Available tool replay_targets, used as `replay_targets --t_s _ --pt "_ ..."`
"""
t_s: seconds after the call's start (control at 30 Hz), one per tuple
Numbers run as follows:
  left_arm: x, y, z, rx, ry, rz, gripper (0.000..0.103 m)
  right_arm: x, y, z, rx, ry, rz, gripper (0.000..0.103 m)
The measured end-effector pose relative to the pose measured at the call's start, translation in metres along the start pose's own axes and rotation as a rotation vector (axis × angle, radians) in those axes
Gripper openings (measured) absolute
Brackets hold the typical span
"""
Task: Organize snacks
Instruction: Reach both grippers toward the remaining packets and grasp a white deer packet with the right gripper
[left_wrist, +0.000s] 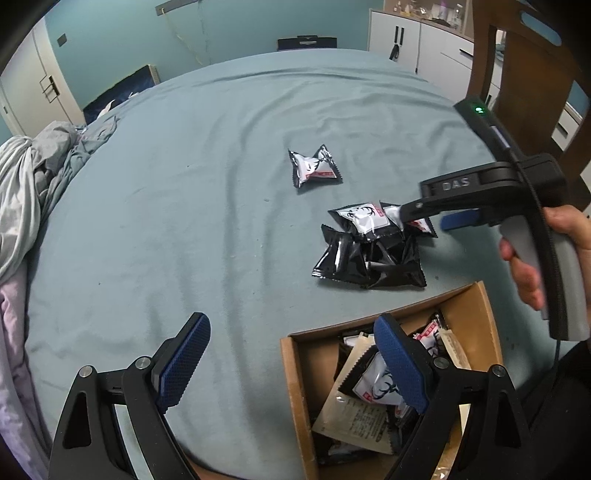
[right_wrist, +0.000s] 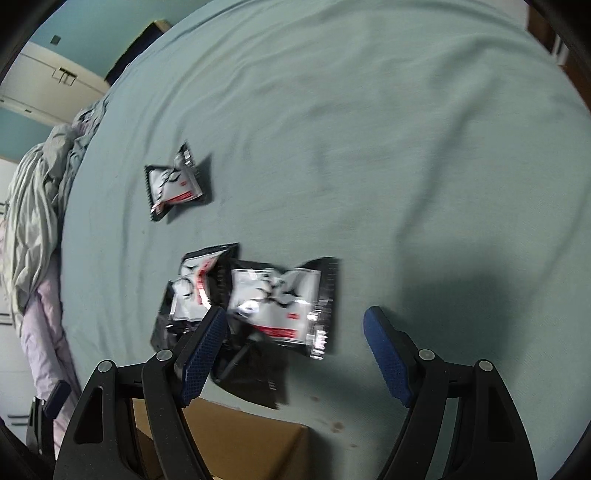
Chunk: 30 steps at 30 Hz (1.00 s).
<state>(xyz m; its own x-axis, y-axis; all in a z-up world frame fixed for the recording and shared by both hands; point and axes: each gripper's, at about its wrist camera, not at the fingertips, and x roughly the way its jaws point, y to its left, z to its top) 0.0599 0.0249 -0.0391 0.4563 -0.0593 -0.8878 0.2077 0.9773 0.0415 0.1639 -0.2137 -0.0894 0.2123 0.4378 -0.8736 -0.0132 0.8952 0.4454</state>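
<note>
Black-and-white snack packets lie on a teal bed sheet (left_wrist: 207, 177). A single packet (left_wrist: 314, 168) lies apart, also in the right wrist view (right_wrist: 173, 182). A pile of packets (left_wrist: 369, 243) sits near a cardboard box (left_wrist: 299, 391) that holds several packets. My left gripper (left_wrist: 295, 363) is open and empty, low over the box's left edge. My right gripper (right_wrist: 295, 354) is open, just above the pile's nearest packet (right_wrist: 280, 302); in the left wrist view its fingers (left_wrist: 424, 210) hover at the pile's right side.
Crumpled grey and pink bedding (left_wrist: 26, 206) lies at the left edge of the bed. A wooden chair (left_wrist: 517, 74) and white cabinets (left_wrist: 424, 40) stand at the far right. The box corner (right_wrist: 236, 443) shows below my right gripper.
</note>
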Motion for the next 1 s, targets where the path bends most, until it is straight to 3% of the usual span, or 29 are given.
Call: replay_targets --t_s 0.3,0.33,0.37,0.4,0.43,0.6,0.8,1.0 --pt "0.003 0.000 0.002 -0.009 0.005 0.021 0.092 0.023 0.022 0.013 -0.137 -0.008 -0.094 0.074" --pt "0.004 0.000 0.002 -0.008 0.004 0.029 0.092 0.024 0.024 0.012 -0.157 -0.016 -0.114 0.070" --pt "0.004 -0.001 0.002 -0.008 0.001 0.037 0.092 0.025 0.027 0.010 -0.176 -0.016 -0.143 0.054" --pt "0.004 -0.001 0.002 -0.008 -0.001 0.043 0.092 0.027 0.029 0.008 -0.194 -0.016 -0.175 0.032" --pt "0.005 -0.001 0.003 -0.007 -0.006 0.054 0.092 0.028 0.030 0.007 -0.209 -0.021 -0.210 0.032" --pt "0.004 -0.001 0.003 0.007 -0.043 0.113 0.092 0.020 0.024 0.000 -0.183 -0.061 -0.197 0.031" --pt "-0.002 -0.006 -0.002 0.040 -0.087 0.191 0.092 -0.030 0.015 -0.024 -0.127 -0.196 -0.138 0.031" --pt "-0.004 -0.012 0.007 0.063 -0.088 0.167 0.092 -0.092 0.000 -0.076 -0.082 -0.316 -0.053 0.031"
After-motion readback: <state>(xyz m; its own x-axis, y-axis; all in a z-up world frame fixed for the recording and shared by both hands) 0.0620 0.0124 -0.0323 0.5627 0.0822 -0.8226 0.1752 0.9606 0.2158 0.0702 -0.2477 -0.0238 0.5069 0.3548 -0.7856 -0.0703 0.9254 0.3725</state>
